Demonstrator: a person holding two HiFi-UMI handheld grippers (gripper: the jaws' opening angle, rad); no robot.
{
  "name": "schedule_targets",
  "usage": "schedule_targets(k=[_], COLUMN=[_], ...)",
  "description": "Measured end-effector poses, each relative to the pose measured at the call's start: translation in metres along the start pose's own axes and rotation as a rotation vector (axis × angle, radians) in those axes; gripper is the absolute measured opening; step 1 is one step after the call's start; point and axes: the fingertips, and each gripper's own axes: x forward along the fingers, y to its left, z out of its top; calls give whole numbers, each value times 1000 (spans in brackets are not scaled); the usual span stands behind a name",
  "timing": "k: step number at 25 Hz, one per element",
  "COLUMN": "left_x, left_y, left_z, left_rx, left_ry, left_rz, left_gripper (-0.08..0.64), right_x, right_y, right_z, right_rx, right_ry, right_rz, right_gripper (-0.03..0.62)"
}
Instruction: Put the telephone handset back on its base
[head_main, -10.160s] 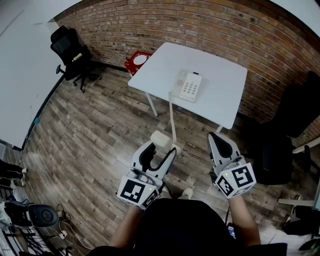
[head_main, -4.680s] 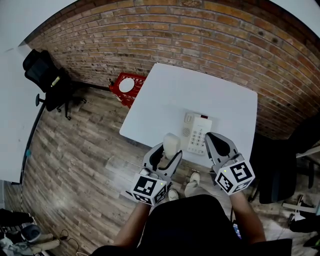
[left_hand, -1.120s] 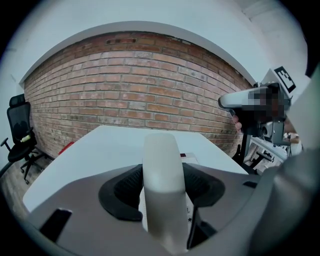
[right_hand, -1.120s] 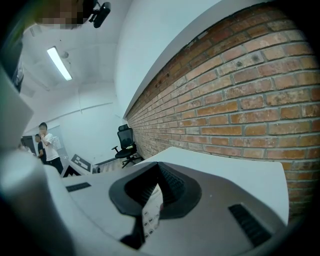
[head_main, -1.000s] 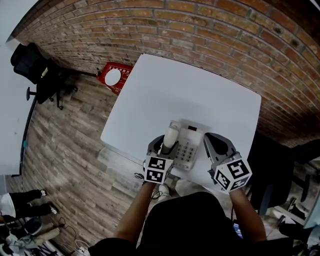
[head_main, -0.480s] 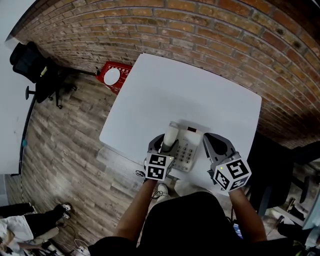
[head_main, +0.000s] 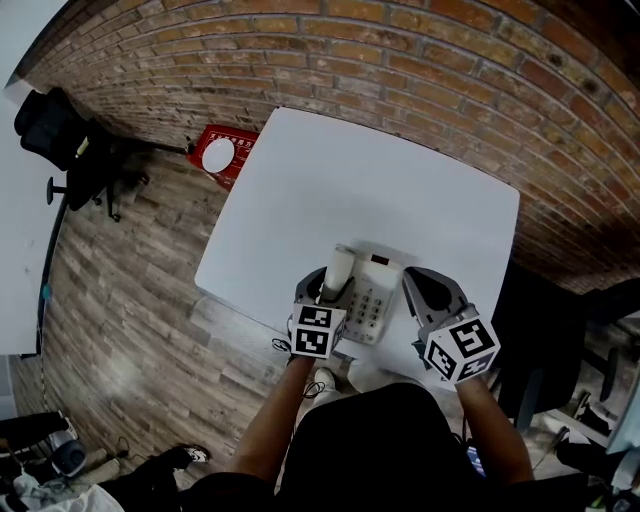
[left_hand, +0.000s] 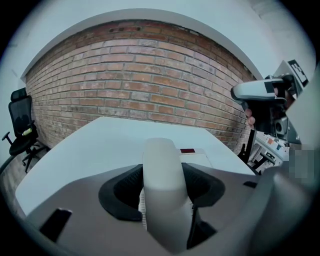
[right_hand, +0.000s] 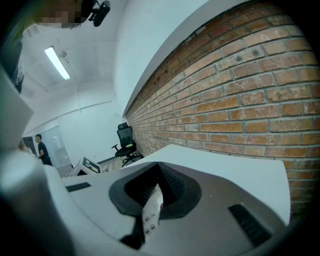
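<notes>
The left gripper (head_main: 328, 286), its cube bearing black-and-white square markers, is clamped on a smooth, rounded, off-white telephone handset (head_main: 341, 266). The handset lies lengthwise along the left side of the cream telephone base (head_main: 380, 290); whether it is seated there cannot be told. The right gripper (head_main: 421, 283) hangs over the base's right edge with its jaws nearly together and holding nothing; grey keypad buttons (right_hand: 151, 214) show through the slit, their print too small to read. The phone sits near the front edge of a white table (head_main: 350, 180). Farther off stand a red floor sign (head_main: 218, 155), unreadable, a black office chair (head_main: 55, 125) and a brick wall (head_main: 400, 60).
</notes>
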Motion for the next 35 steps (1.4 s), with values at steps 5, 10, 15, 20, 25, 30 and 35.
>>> schedule_targets(k=[5,10,15,20,25,30,35], left_x=[6,9,12,14,15,15,17], left_y=[2,4,3,3,5,4,4], left_z=[-2,-2,-4,-4,-6,-5,-6], left_rx=[-10,-17,-25,-22,-25,-28,0], left_ry=[11,21,32,33,24,25,22], left_rz=[15,20,20,21,31,24,19], left_gripper=[247,247,247,247,247,247,247], right_x=[0,1,1,0,-1,1,2], right_y=[-2,-1,-3,-3,-2,0,1], right_z=[-5,-5,-6,-8,-10,-10,-10], right_rx=[6,5,9,15,16,11,12], right_ry=[12,15,19,20,22,24,25], right_rz=[0,1,-1,-1,2,8,11], right_gripper=[12,12,12,12,12,12,12])
